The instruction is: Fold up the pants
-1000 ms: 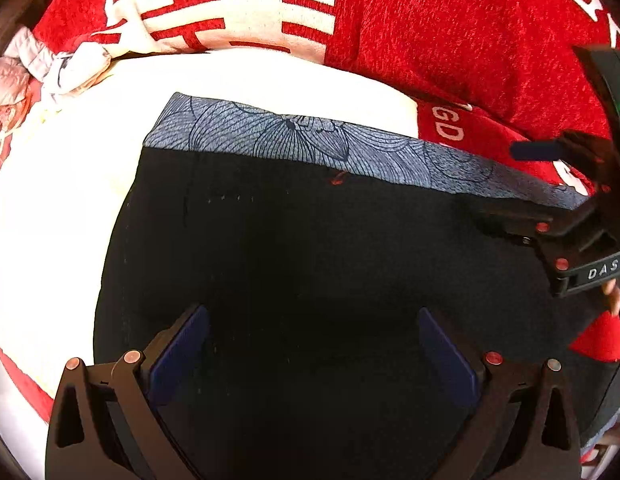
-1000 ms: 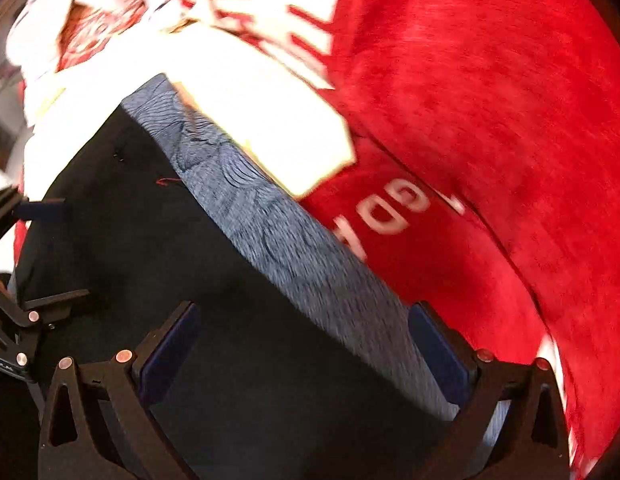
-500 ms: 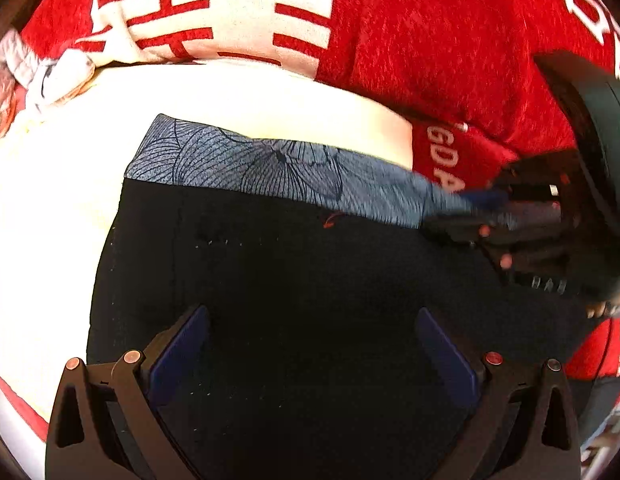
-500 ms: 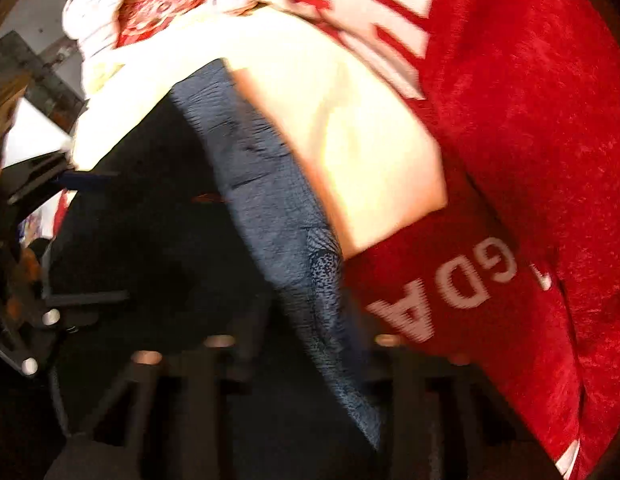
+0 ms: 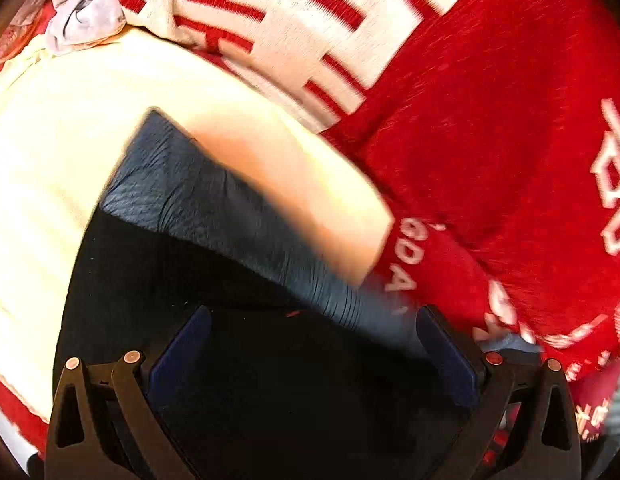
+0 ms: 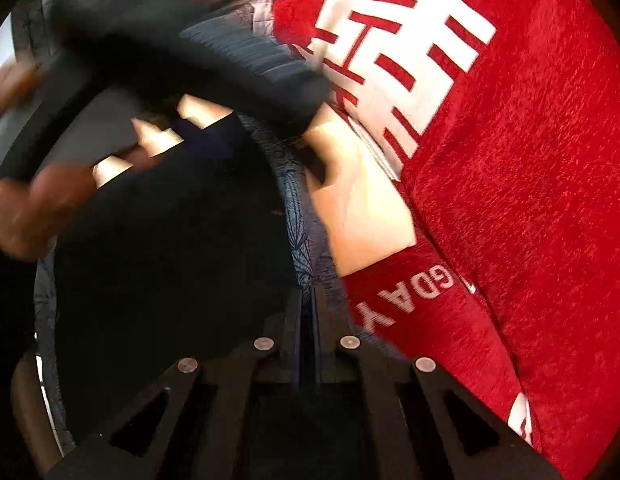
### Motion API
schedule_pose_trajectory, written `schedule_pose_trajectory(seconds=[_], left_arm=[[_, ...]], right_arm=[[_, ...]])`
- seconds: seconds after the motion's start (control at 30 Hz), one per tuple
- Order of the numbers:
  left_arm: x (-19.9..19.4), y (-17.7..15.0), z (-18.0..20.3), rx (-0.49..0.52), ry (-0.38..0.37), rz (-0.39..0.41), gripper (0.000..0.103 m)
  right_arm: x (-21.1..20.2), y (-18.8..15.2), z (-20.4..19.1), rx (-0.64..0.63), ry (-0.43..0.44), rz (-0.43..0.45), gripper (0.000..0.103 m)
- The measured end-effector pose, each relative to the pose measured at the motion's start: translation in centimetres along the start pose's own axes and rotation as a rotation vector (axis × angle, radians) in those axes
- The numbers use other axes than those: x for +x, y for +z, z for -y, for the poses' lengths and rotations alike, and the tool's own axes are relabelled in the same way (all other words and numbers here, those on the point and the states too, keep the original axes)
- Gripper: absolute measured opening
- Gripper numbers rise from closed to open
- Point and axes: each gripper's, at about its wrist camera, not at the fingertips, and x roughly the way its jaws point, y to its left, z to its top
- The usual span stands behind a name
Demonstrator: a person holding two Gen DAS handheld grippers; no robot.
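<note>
While left hand-held gripper (image 5: pixel 310 356) gapes over black pants (image 5: pixel 237 380), right view alone shows right hand-held gripper (image 6: pixel 307 320) clamping their waistband (image 6: pixel 305 240).

Red bedding under black pants

A red plush blanket (image 5: pixel 490 152) with large white characters and lettering covered the surface, with a cream sheet (image 5: pixel 49 184) spread over part of it. The black pants (image 5: pixel 237 360) lay across the cream sheet and the blanket, their blue-grey patterned waistband (image 5: pixel 213 204) along the far edge. Crumpled pale cloth (image 5: pixel 81 20) sat at the far left corner.
</note>
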Motion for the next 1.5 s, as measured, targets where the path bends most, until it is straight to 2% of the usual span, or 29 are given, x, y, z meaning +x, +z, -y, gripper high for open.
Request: schedule_pose_trajectory(seconds=[0.07, 0.1, 0.13, 0.17, 0.2, 0.27, 0.3, 0.33, 0.37, 0.4, 0.5, 0.6, 0.63, 0.67, 0.7, 0.73, 0.8, 0.83, 0.87, 0.97, 1.03, 1.13, 1.2, 1.27, 1.33, 1.4, 1.47, 1.5], left_arm=[[2.6, 0.3, 0.4, 0.02, 0.107, -0.055, 0.101], [3.5, 0.3, 0.4, 0.029, 0.137, -0.063, 0.093], [4.8, 0.2, -0.1, 0.043, 0.198, -0.091, 0.071], [5.7, 0.2, -0.3, 0.056, 0.248, -0.098, 0.068], [5.4, 0.0, -0.5, 0.066, 0.248, -0.079, 0.068], [4.9, -0.1, -0.6, 0.062, 0.21, -0.078, 0.07], [4.8, -0.1, -0.9, 0.052, 0.171, -0.083, 0.072], [4.5, -0.1, -1.4, 0.041, 0.135, -0.086, 0.077], [4.3, -0.1, -1.8, 0.028, 0.11, -0.086, 0.08], [4.0, -0.2, -2.2, 0.014, 0.082, -0.083, 0.081], [3.6, -0.3, -3.0, -0.006, 0.043, -0.084, 0.085], [3.0, -0.1, -3.2, -0.005, 0.044, -0.093, 0.085], [2.9, -0.1, -3.3, -0.008, 0.042, -0.103, 0.085], [2.9, 0.0, -3.3, -0.013, 0.035, -0.109, 0.085], [2.8, 0.1, -3.1, -0.024, 0.03, -0.112, 0.085], [2.6, 0.2, -3.4, -0.039, 0.027, -0.11, 0.085], [2.3, 0.0, -2.8, -0.081, 0.026, -0.102, 0.085], [2.1, 0.0, -2.8, -0.095, 0.026, -0.101, 0.091], [2.0, 0.1, -2.9, -0.11, 0.025, -0.097, 0.103], [0.9, -0.3, -2.4, -0.14, 0.073, -0.046, 0.103], [0.8, -0.6, -1.4, -0.12, 0.08, -0.037, 0.103], [0.9, -0.9, -0.3, -0.099, 0.129, -0.03, 0.103], [1.5, -0.8, -0.1, -0.123, 0.156, -0.035, 0.103], [0.8, -1.0, -0.5, -0.177, 0.12, -0.043, 0.103], [-1.0, -1.3, -0.4, -0.204, 0.045, 0.021, 0.103], [-2.5, -1.4, 0.4, -0.185, 0.041, 0.08, 0.103], [-1.9, -0.8, 1.6, -0.142, 0.108, 0.059, 0.103], [-0.3, -0.3, 2.0, -0.113, 0.148, -0.006, 0.103]], right_arm=[[0.5, -0.3, -1.2, -0.03, -0.023, -0.011, 0.002], [1.0, -0.3, -1.6, -0.039, -0.034, -0.025, 0.002], [1.3, -0.5, -1.6, -0.034, -0.035, -0.037, 0.002], [1.4, -0.8, -1.3, -0.027, -0.039, -0.042, 0.002], [1.5, -0.9, -0.8, -0.006, -0.04, -0.055, 0.003], [1.4, -1.1, 0.8, 0.049, 0.001, -0.061, 0.013], [1.3, -1.3, 2.0, 0.076, 0.011, -0.052, 0.048], [1.4, -1.6, 3.3, 0.095, -0.003, -0.041, 0.092], [1.5, -1.8, 4.5, 0.11, -0.02, -0.025, 0.102], [2.0, -1.9, 6.1, 0.121, -0.009, -0.014, 0.103], [5.0, -1.0, 10.1, 0.16, 0.031, -0.068, 0.103], [8.7, 0.0, 11.9, 0.19, 0.158, -0.143, 0.102], [10.2, 0.0, 12.1, 0.201, 0.225, -0.196, 0.083], [11.1, -0.2, 11.8, 0.201, 0.274, -0.247, 0.071], [10.6, 0.2, 11.4, 0.167, 0.271, -0.205, 0.045], [10.3, 0.6, 11.1, 0.161, 0.322, -0.217, 0.015], [9.0, 0.7, 10.1, 0.115, 0.274, -0.202, 0.014], [8.3, 0.5, 9.4, 0.087, 0.247, -0.187, 0.013], [7.2, 0.4, 8.8, 0.073, 0.211, -0.165, 0.013], [4.0, 0.0, 6.7, 0.051, 0.127, -0.091, 0.013], [2.0, -0.7, 5.0, 0.033, 0.075, -0.048, 0.013], [0.9, -1.5, 3.4, 0.036, 0.031, -0.028, 0.012], [0.6, -2.1, 2.4, 0.029, -0.004, -0.022, 0.012], [0.8, -2.2, 1.9, 0.032, -0.019, -0.017, 0.012], [0.7, -2.2, 1.5, 0.02, -0.037, -0.011, 0.012], [0.8, -2.1, 0.4, 0.024, -0.03, -0.002, 0.012], [1.0, -2.2, 0.3, 0.018, -0.034, 0.0, 0.012], [1.0, -2.3, 0.1, 0.013, -0.041, 0.0, 0.012]])
